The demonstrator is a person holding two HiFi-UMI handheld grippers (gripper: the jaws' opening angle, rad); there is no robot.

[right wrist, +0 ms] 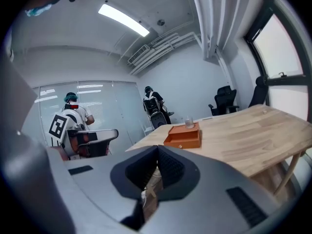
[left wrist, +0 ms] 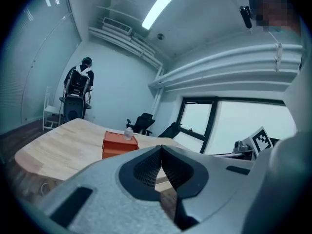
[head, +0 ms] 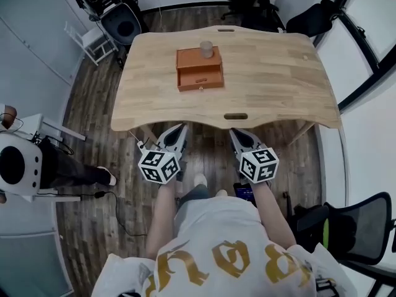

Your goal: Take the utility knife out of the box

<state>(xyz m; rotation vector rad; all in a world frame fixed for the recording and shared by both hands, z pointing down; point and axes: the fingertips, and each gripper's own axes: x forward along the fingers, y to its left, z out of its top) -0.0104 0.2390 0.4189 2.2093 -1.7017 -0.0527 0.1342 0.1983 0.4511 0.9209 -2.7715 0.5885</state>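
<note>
Left hand-held gripper (head: pixel 179 129), right hand-held gripper (head: pixel 236 132) closed; box (head: pixel 199 78) well ahead.

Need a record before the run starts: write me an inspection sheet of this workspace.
Surface: wooden table, bare apart from the box.
Job's things: orange box mid-table, its drawer front with a knob facing the person; utility knife not seen.
Clutter: small clear container on top of the box.
Grippers: left gripper and right gripper both shut, empty, held short of the table's near edge.
Cables: black cable on the floor at left.
Surroundings: wood floor, office chair at right, another person at left.
</note>
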